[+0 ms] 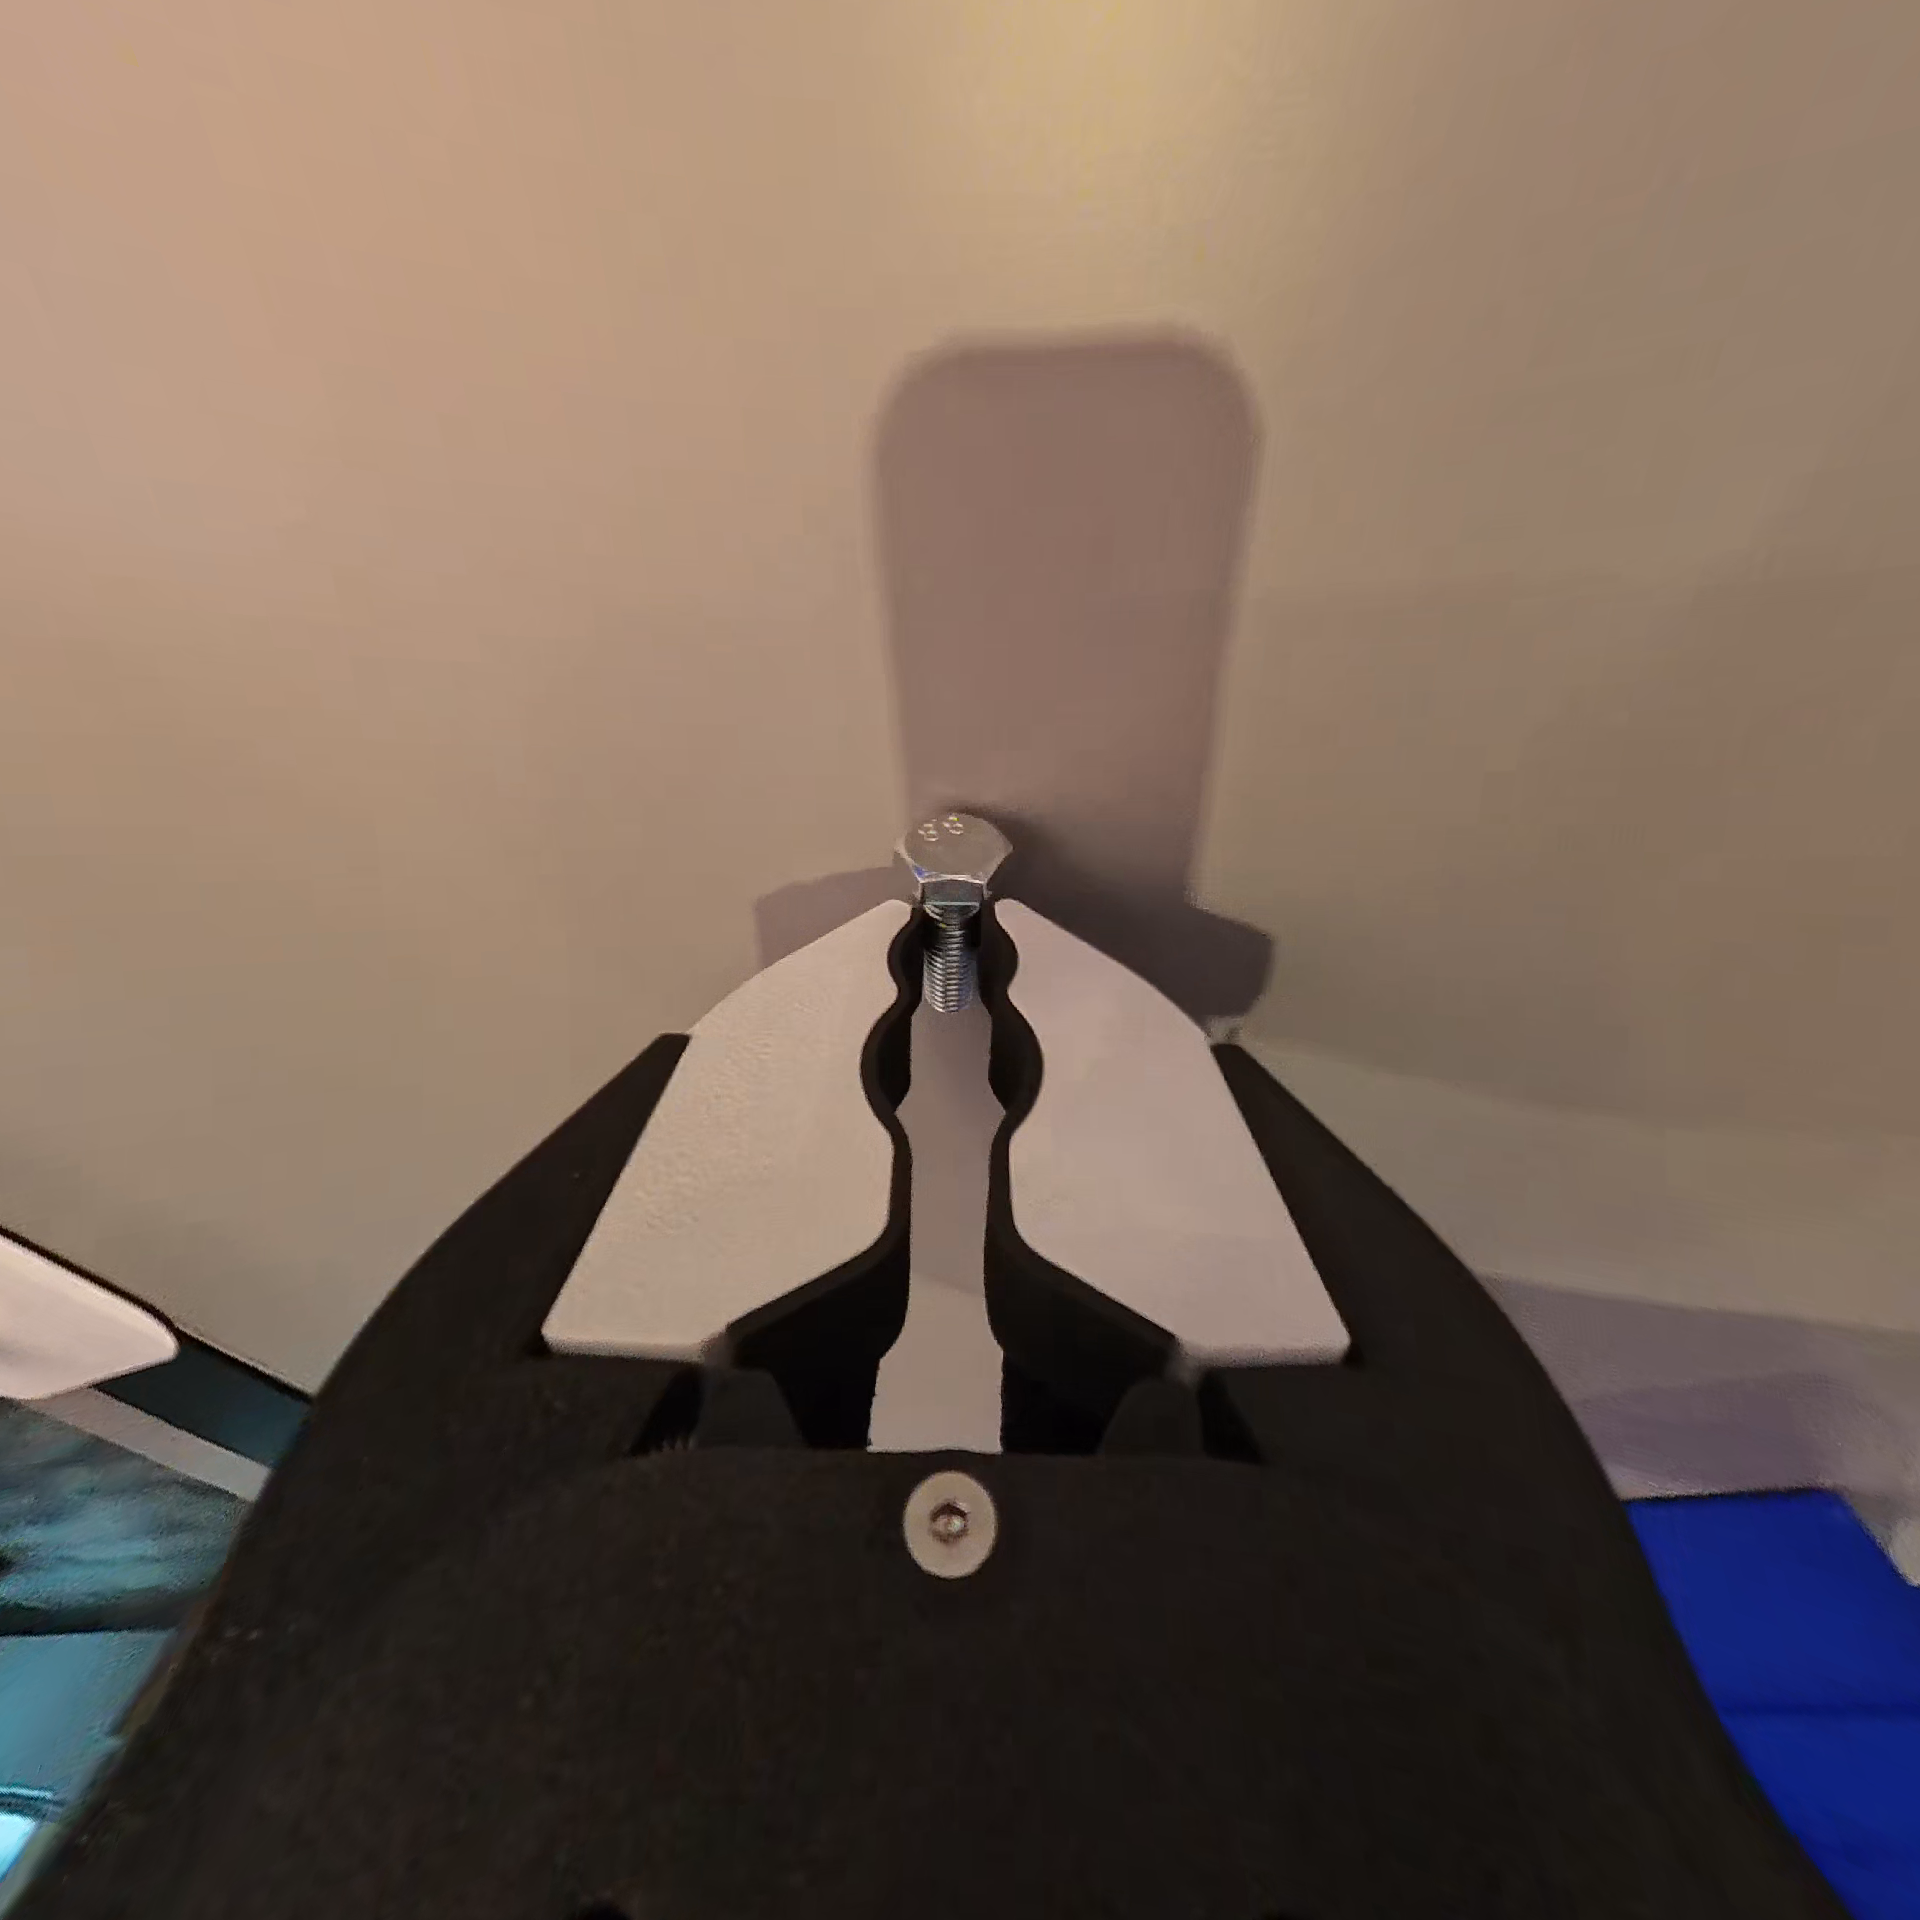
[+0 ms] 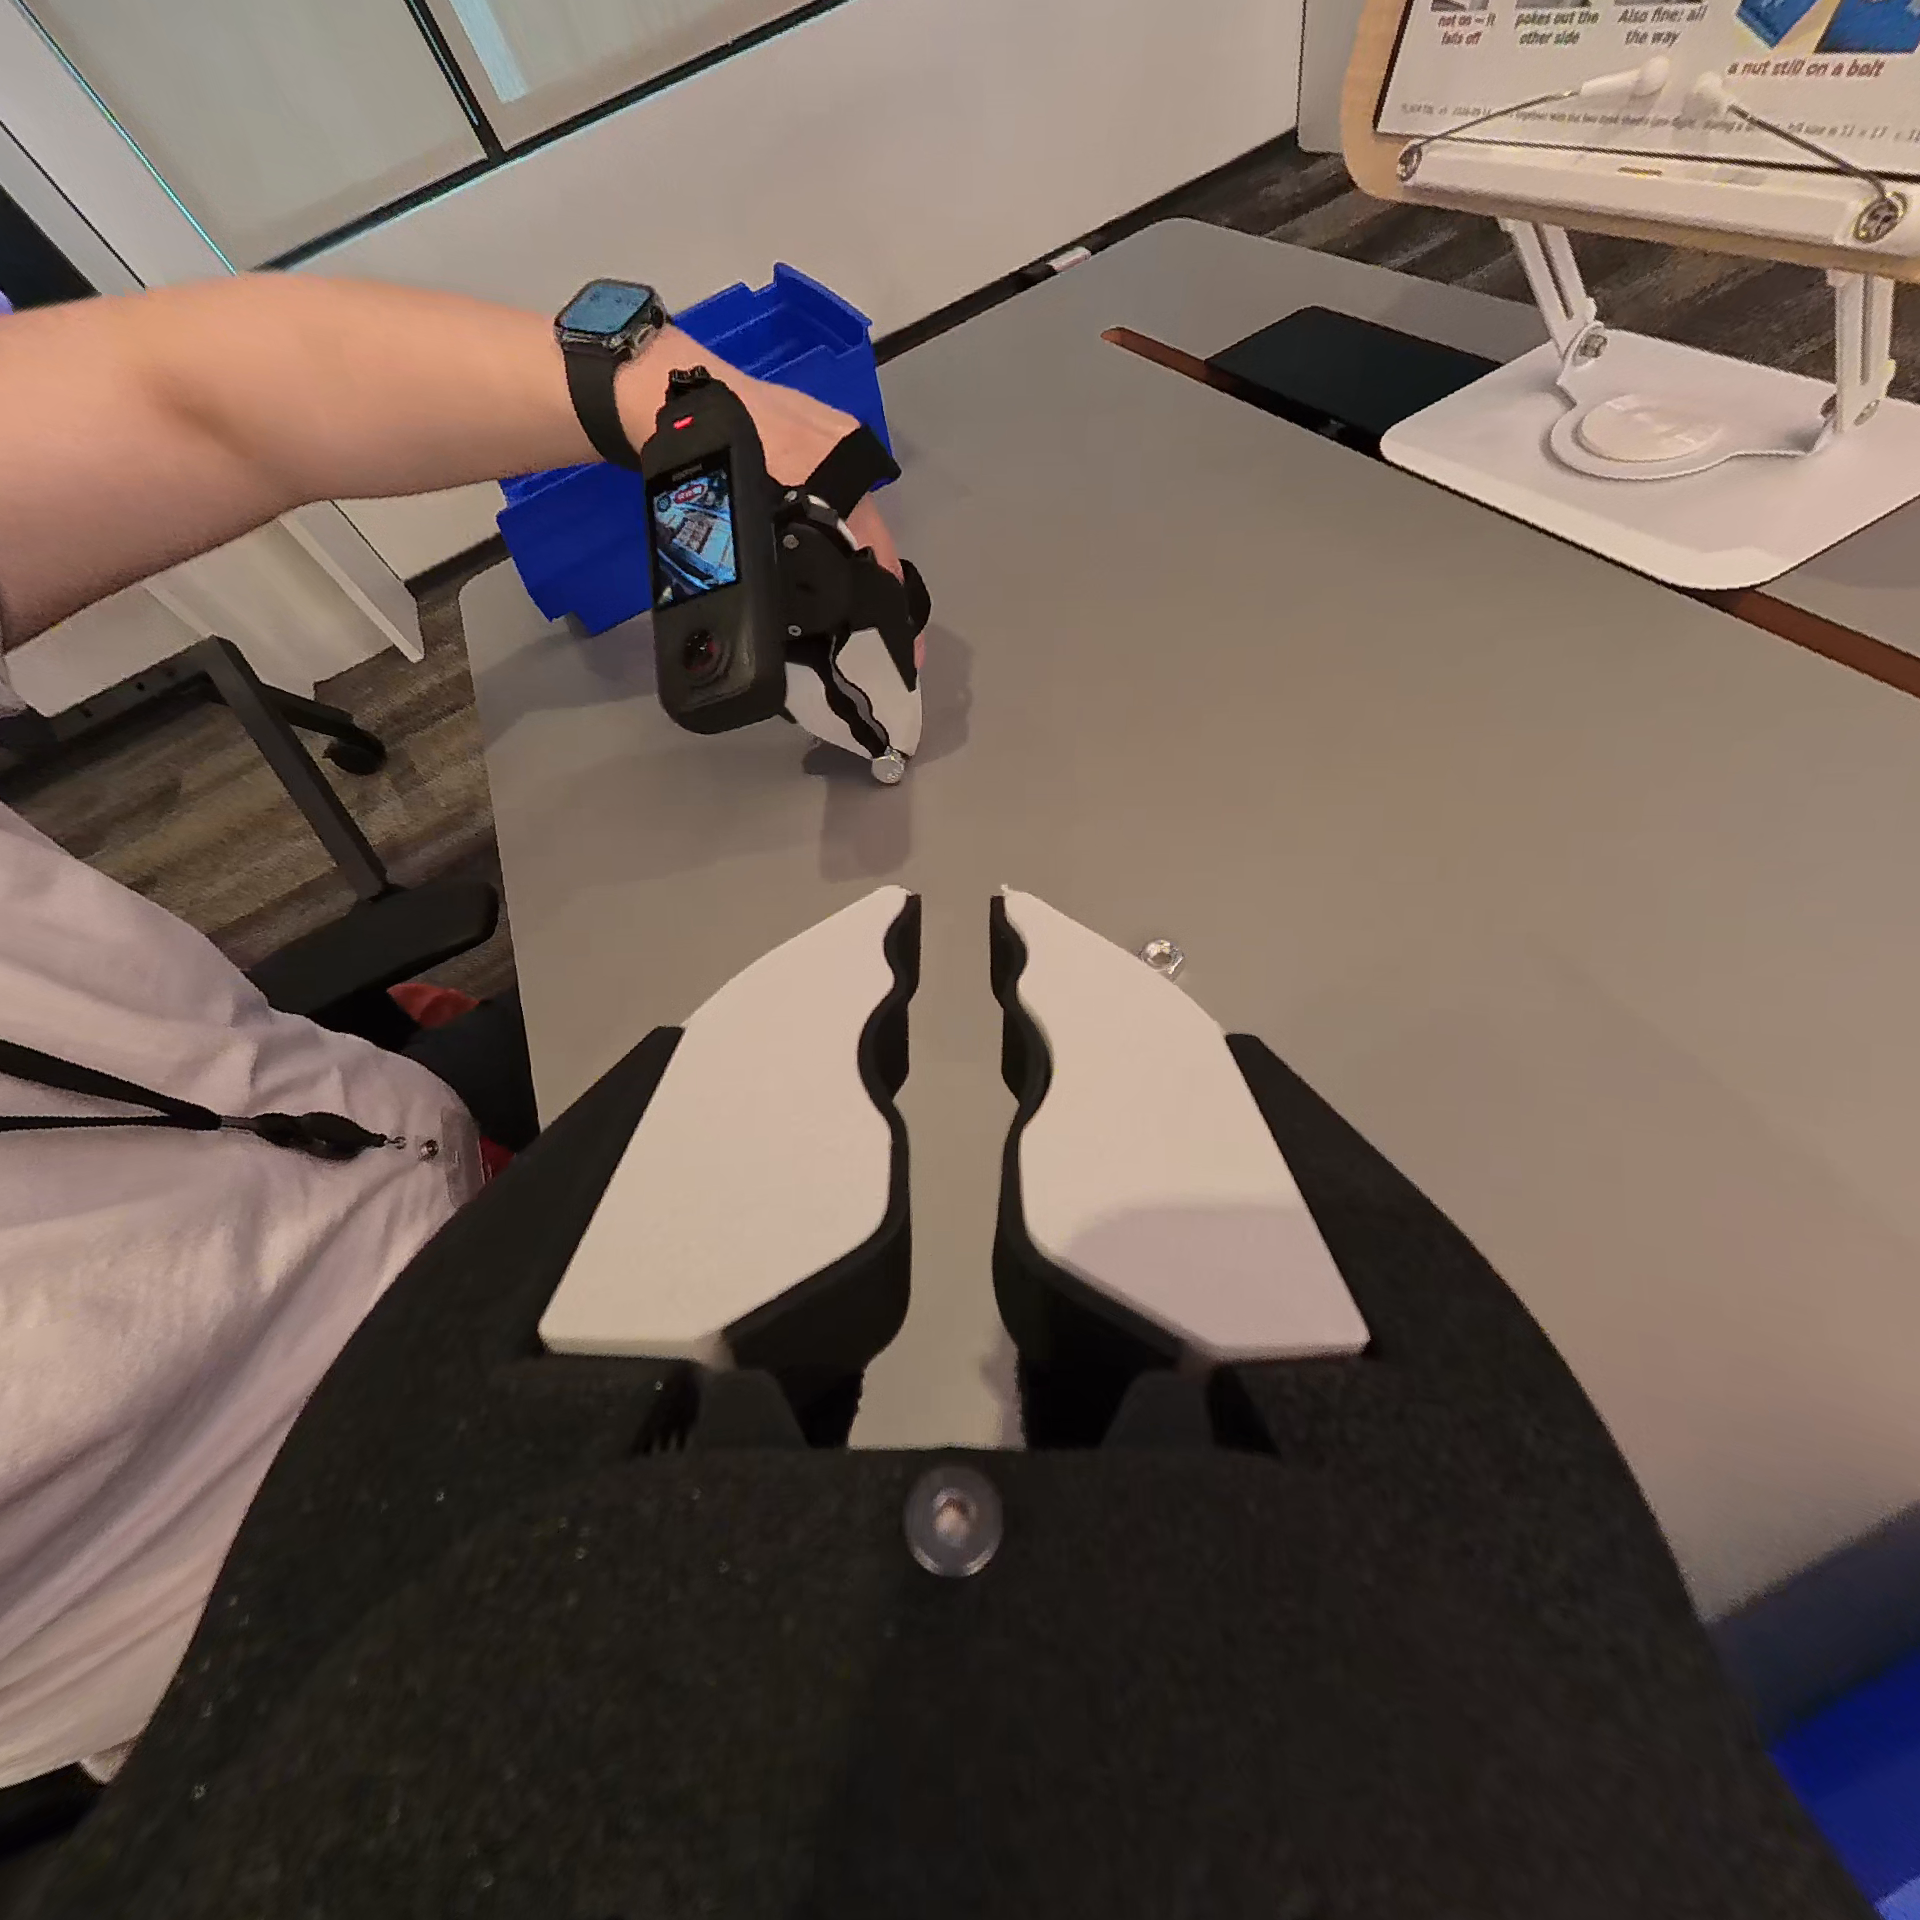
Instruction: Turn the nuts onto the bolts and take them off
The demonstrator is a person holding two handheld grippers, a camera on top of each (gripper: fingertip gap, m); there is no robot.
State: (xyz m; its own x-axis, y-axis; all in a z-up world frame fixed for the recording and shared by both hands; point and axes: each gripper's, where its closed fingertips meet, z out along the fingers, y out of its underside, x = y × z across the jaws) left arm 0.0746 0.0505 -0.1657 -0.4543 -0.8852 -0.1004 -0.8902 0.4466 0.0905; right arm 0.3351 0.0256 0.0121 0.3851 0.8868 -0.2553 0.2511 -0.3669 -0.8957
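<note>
My left gripper (image 1: 948,906) is shut on a silver hex bolt (image 1: 945,868), gripping its threaded shank just below the head, with the head past the fingertips close to the grey table (image 1: 520,520). In the right wrist view the same gripper (image 2: 883,750) is held by a hand low over the table, the bolt head (image 2: 888,767) at its tip. My right gripper (image 2: 954,902) hovers above the table, jaws slightly apart and empty. A silver nut (image 2: 1162,956) lies flat on the table just right of the right fingertip.
A blue bin (image 2: 769,353) stands at the table's far left edge behind the left hand. A white stand (image 2: 1662,457) holding an instruction sheet sits at the far right. A dark flat slab (image 2: 1351,369) lies beside it. A person's torso is at the left. There is about 30 centimeters between the tips of the two grippers.
</note>
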